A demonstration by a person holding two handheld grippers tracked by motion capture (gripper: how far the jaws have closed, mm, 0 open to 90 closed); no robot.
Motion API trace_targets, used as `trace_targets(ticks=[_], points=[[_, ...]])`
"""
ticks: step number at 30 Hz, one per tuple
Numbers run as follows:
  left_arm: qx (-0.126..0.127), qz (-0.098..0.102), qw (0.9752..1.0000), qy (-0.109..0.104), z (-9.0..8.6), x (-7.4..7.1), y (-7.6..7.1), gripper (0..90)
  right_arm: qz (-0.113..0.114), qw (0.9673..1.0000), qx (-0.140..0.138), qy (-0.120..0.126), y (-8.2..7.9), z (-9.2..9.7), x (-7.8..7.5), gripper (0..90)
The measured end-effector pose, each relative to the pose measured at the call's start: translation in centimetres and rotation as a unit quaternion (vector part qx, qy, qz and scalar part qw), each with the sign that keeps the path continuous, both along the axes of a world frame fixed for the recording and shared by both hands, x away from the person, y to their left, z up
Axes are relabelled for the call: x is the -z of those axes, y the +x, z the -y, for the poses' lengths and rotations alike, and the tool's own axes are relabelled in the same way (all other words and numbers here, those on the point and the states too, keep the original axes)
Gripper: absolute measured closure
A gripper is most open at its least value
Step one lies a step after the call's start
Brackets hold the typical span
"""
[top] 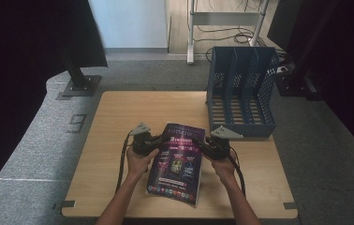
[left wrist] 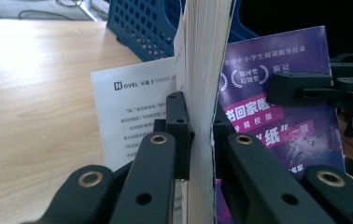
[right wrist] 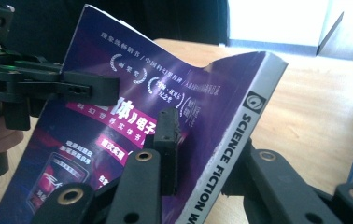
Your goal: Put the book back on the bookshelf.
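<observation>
— High view, item one?
— Purple magazine [top: 177, 161], held above the table [top: 119, 122], near side of the blue file rack [top: 241, 91]. Left gripper [top: 158, 140] and right gripper [top: 202, 142] grip its opposite edges; forearms converge from below.

— Left gripper view?
— Jaws clamped on the page edge of the magazine [left wrist: 202, 70], rack behind.

— Right gripper view?
— Jaws clamped across the magazine's spine [right wrist: 230, 140].
</observation>
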State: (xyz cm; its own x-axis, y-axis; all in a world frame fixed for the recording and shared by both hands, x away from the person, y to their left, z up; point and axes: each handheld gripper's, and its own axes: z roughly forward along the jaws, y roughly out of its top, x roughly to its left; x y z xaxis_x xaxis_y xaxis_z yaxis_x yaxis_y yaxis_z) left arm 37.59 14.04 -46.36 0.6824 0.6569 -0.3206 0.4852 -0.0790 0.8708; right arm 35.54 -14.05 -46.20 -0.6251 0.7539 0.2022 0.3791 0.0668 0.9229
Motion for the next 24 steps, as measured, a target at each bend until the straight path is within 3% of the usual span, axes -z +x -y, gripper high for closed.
trace_targets(ticks=[5,16,24], points=[[0.000,0.004,1.0000,-0.005,-0.1,-0.2,-0.1,84.9,0.016,0.9999,-0.003,-0.004,-0.4,-0.1,-0.6,73.5],[0.002,0.008,0.9999,-0.006,-0.1,-0.7,-0.1,84.9,0.029,0.9996,-0.003,0.000,-0.6,-0.1,-0.9,74.0],[0.002,0.024,0.9996,-0.015,-0.1,-1.6,-0.4,84.9,0.044,0.9990,-0.003,0.007,-1.2,0.1,-1.9,75.5]])
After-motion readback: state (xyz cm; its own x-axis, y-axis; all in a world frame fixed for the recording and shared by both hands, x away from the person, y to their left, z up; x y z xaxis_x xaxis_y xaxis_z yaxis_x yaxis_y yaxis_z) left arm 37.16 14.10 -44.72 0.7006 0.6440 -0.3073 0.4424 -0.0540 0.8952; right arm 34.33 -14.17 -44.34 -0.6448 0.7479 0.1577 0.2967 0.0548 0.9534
